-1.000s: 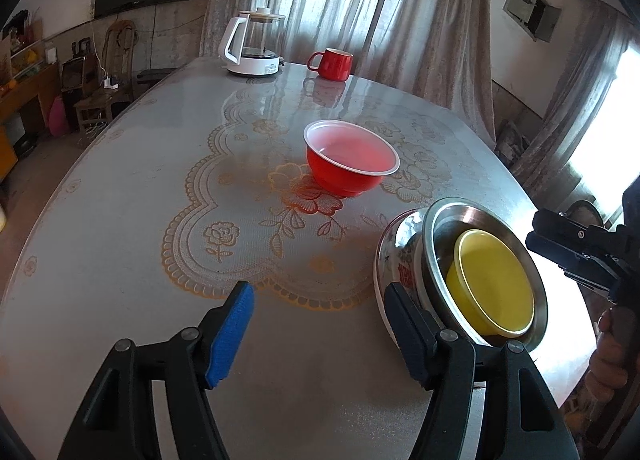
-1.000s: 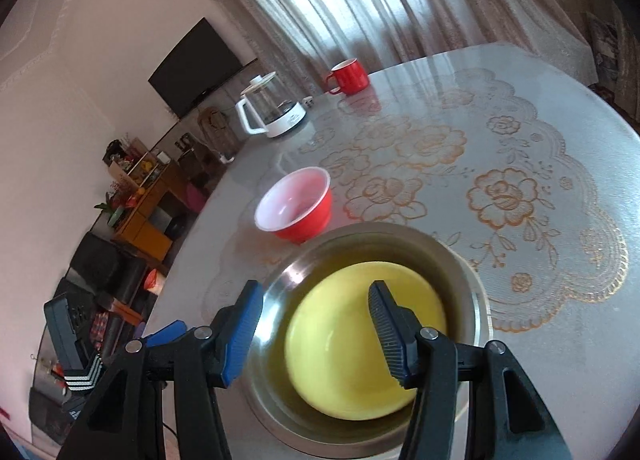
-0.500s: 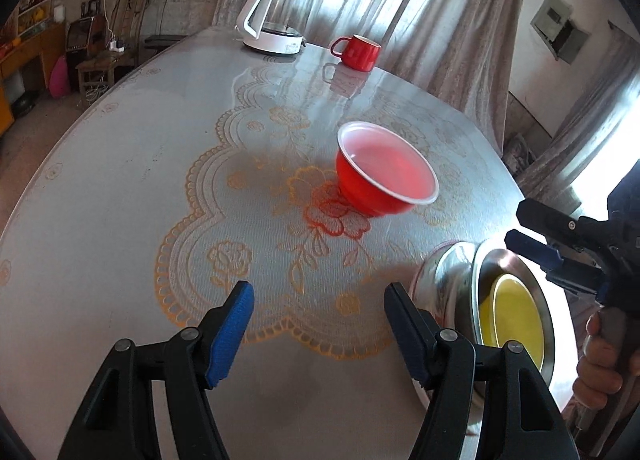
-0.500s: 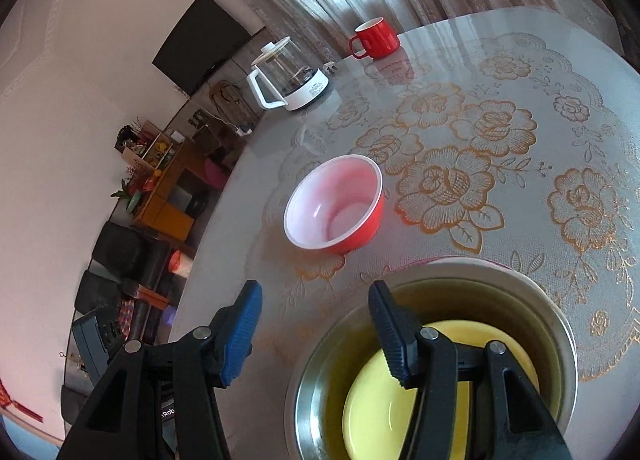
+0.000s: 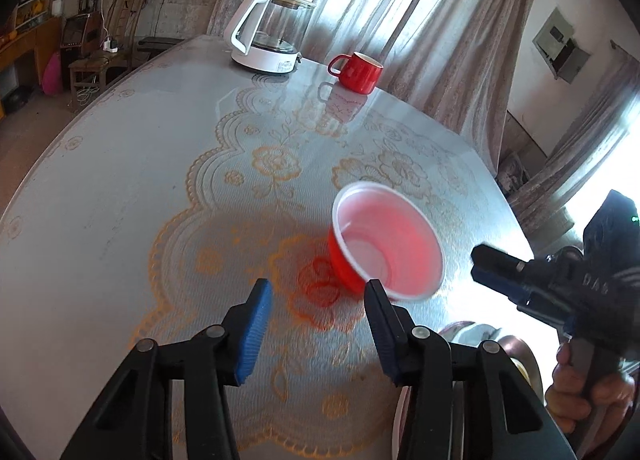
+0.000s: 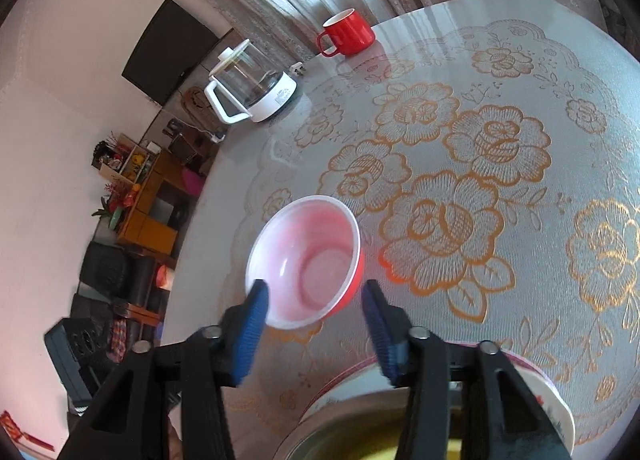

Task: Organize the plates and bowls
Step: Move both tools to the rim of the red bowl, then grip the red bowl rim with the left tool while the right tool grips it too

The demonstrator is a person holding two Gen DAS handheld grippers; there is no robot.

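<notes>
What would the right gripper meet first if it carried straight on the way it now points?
Most likely the red bowl: it sits just ahead of the right gripper, whose empty jaws are closing. Depth is unclear.

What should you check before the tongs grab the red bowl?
1. Red bowl upright and empty: ok.
2. Right tongs lined up on the bowl: ok, its near rim sits between the closing pads.
3. Pads pressing on the rim: not ok, no grip shows yet.
4. Left tongs holding nothing: ok, only bare table shows between the closing pads.
5. Red mug and kettle out of the way: ok, both stand far back.
6. Room in the metal bowl with the yellow bowl: cannot tell, mostly out of frame.
</notes>
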